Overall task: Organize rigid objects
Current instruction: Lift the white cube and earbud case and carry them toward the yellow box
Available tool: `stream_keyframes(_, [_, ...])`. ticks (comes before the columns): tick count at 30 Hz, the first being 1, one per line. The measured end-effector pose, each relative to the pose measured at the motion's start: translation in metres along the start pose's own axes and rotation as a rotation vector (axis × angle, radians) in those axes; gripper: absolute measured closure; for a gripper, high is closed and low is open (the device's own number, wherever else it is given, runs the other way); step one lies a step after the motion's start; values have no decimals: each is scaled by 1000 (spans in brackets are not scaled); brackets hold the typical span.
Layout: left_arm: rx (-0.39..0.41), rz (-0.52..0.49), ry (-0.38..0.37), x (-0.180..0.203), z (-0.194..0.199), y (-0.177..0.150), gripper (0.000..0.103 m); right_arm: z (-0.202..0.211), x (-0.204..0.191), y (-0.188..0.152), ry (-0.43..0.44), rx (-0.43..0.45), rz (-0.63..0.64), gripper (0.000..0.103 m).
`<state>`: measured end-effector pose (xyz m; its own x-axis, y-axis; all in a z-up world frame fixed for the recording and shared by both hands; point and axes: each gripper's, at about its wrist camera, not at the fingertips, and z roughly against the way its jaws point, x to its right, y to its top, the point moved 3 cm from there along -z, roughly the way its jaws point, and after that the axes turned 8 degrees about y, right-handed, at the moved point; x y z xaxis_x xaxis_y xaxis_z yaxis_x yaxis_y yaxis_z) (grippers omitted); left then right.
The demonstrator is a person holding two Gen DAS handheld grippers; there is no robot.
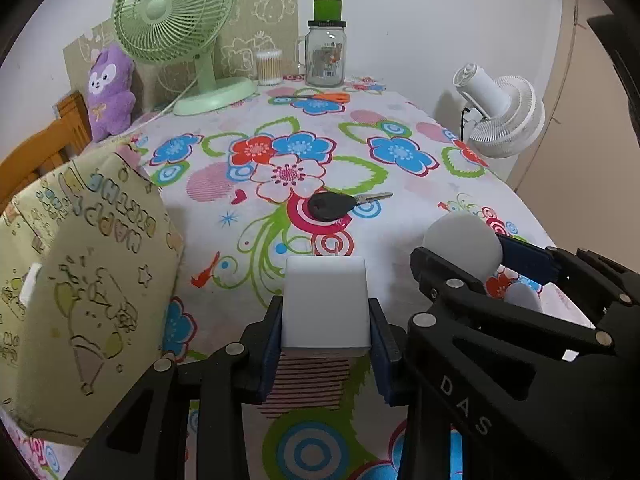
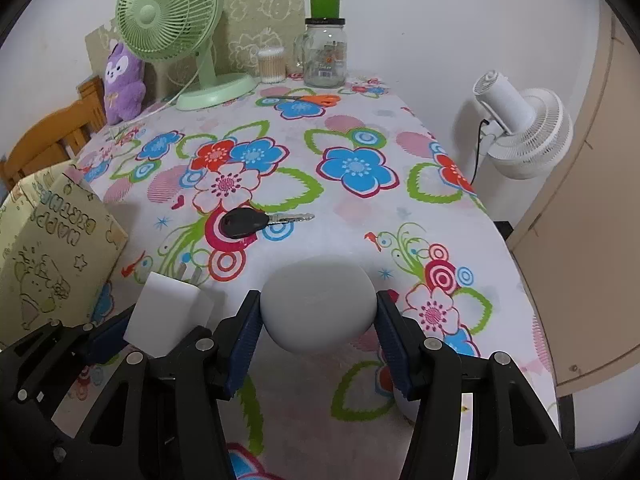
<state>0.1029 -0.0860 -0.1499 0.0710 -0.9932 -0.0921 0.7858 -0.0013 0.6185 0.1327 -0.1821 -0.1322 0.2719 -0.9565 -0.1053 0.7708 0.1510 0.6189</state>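
My left gripper (image 1: pixel 325 320) is shut on a white charger plug (image 1: pixel 325 304), its blue pads pressing both sides; the prongs (image 2: pixel 188 273) point away from me. Just to its right, my right gripper (image 2: pixel 319 308) is shut on a pale grey rounded case (image 2: pixel 320 304), which the left wrist view also shows (image 1: pixel 464 246). Both are held over the near part of the flowered tablecloth (image 1: pixel 400 216). A black-headed key (image 1: pixel 340 205) lies flat on the cloth ahead of both grippers. A box wrapped in yellow cartoon paper (image 1: pixel 80 280) stands at the left.
At the back stand a green desk fan (image 1: pixel 172 20), a purple plush (image 1: pixel 110 88), a tub of cotton swabs (image 1: pixel 269 67) and a glass jar (image 1: pixel 325 54), with orange scissors (image 1: pixel 320 97) before it. A white fan (image 1: pixel 504 116) stands beyond the right edge. A small pale object (image 1: pixel 524 296) lies under the right gripper.
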Motion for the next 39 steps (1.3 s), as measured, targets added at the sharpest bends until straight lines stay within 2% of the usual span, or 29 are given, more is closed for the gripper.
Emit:
stream_keyframes(8, [19,-35,-13,-1,20,1,63,22,-7,0,-24,18,1,44])
stream_keyframes(12, [22,-69,-51,-5,32,6,63,36,-15,4,-18,31,6,44])
stream_keyframes(16, [33,-92,-58,-7,44,13,63,50,-22,10,-36,37,17,44])
stream_keyframes(27, [33,-103,-80,-15,68,22,63,77,-34,20,-49,35,10,44])
stream_keyframes(39, [67,-95,-71,-45,98,33,63,103,-65,38,-40,68,35,44])
